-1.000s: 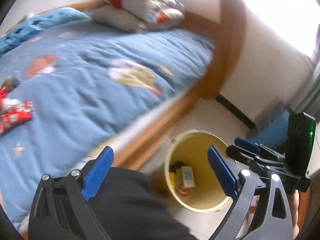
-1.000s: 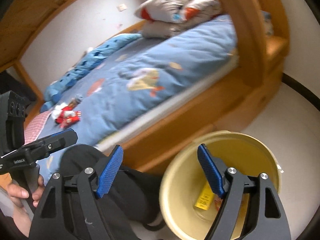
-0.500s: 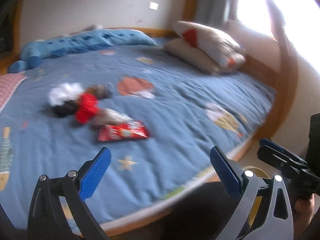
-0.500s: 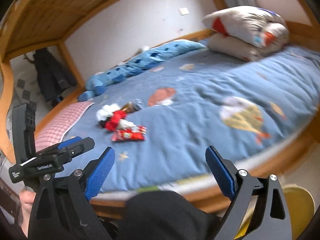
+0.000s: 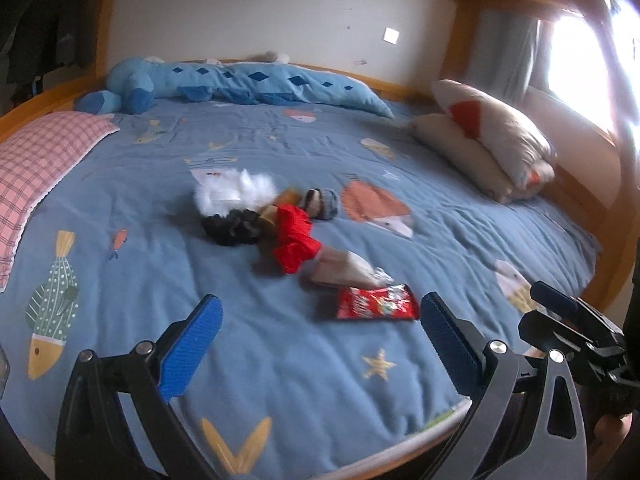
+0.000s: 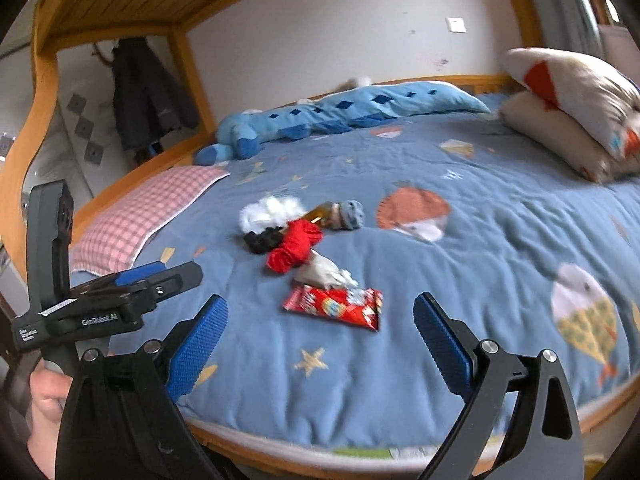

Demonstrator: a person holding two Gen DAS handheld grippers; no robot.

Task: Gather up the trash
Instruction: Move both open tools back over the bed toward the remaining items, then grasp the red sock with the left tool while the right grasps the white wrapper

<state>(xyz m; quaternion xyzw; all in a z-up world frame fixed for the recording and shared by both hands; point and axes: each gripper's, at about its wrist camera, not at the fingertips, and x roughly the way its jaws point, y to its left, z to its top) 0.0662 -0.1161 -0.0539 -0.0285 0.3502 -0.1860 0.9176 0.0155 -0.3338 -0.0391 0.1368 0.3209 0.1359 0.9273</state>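
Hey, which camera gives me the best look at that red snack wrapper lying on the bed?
The right wrist view: the red snack wrapper lies whole on the blue quilt, its printed face fairly sharp. In the left wrist view the wrapper is also fully visible, but blurrier, with its right end close to the left gripper's right fingertip.

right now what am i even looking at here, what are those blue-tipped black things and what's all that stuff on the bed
Those are two hand-held grippers, one in each of a person's hands, each with a fisheye camera looking along its fingers. One picture is from the left gripper, the other from the right gripper. Both are open and hold nothing. Each view also catches the other gripper at its edge. On the blue bedspread lie a red snack wrapper, a crumpled pale wrapper, and a small pile: something red, black, white and fluffy. Pillows sit at the right.
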